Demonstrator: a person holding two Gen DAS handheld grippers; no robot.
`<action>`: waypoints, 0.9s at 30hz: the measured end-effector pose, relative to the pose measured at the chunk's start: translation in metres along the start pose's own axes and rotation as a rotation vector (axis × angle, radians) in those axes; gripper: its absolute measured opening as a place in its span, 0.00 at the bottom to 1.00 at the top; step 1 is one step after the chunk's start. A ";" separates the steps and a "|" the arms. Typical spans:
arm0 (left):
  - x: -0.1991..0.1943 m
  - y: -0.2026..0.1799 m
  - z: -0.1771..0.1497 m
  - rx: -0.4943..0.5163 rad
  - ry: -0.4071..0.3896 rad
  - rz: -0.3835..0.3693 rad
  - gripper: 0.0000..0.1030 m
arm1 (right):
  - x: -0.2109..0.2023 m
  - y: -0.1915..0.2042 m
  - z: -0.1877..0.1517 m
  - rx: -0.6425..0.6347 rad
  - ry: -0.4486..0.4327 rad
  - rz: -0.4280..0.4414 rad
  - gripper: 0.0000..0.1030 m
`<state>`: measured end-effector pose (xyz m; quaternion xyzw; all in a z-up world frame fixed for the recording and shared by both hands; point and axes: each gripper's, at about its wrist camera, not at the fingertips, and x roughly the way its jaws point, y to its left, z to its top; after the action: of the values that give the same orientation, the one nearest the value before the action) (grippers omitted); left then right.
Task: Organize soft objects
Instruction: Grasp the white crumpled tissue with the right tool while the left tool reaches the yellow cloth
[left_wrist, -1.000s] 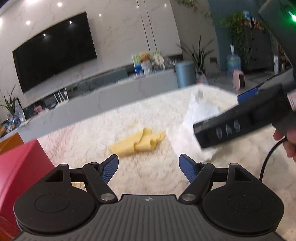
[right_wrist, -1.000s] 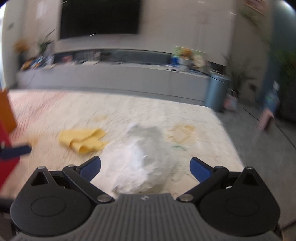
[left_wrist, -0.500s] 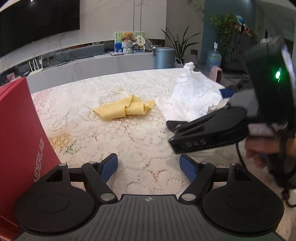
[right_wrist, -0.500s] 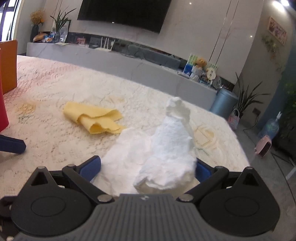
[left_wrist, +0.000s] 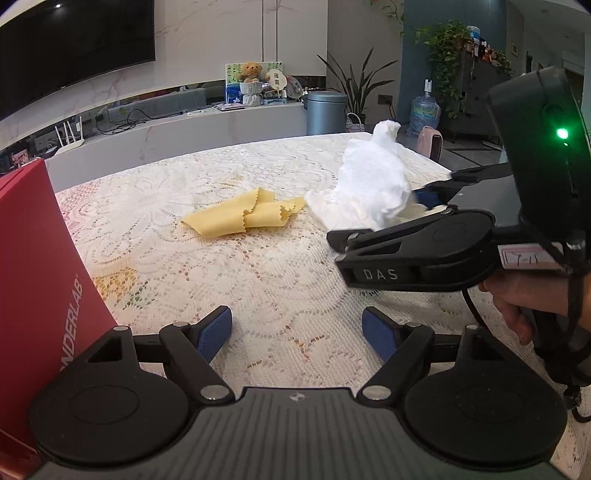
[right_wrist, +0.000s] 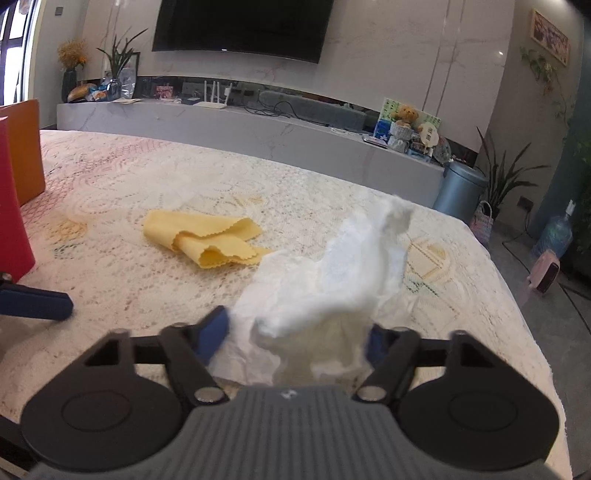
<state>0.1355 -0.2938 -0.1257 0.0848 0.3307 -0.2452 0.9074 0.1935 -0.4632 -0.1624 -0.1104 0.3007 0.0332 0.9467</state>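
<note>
Lowest in the left wrist view: left gripper (left_wrist: 297, 332), blue pads spread wide, nothing between them, only bare lace tablecloth (left_wrist: 258, 273) beneath. At the left edge, a red box (left_wrist: 40, 280) standing upright just beside that tool. Right of centre, seen from the side, the right gripper (left_wrist: 384, 221) carried by a hand (left_wrist: 524, 299) at the right edge.

Lowest in the right wrist view: right gripper (right_wrist: 295, 336) with jaws just drawn partway in around the white cloth (right_wrist: 332, 288), which fills the gap and rises crumpled toward frame centre; left pad blurred and seemingly at the cloth's edge, right pad mostly hidden behind it, so firm pinch cannot be confirmed. Lower part of the cloth on the tablecloth.

Further up, left of centre: yellow cloth (right_wrist: 203, 240), loosely folded, scalloped edge, lying flat near the white cloth's far corner, contact not certain. At the upper left edge, an orange box (right_wrist: 26, 151) behind the red one.

Step in hand, by judgement: taking hold of the white cloth. Next called for: finishing the squeeze until fabric is truly pinched, then lifting clear without dragging the yellow cloth along; free left tool available for spreading or for the yellow piece.
</note>
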 end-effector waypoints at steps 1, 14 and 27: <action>0.000 -0.001 0.000 0.004 -0.002 0.009 0.91 | 0.000 0.003 0.000 -0.013 -0.003 -0.013 0.32; 0.042 -0.026 0.043 -0.106 0.030 0.297 0.91 | -0.022 -0.070 -0.017 0.182 0.003 -0.022 0.22; 0.096 -0.008 0.082 -0.243 0.039 0.513 0.92 | -0.024 -0.076 -0.024 0.238 0.009 -0.010 0.23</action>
<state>0.2409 -0.3642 -0.1241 0.0609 0.3429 0.0357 0.9367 0.1705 -0.5430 -0.1535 0.0009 0.3062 -0.0079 0.9519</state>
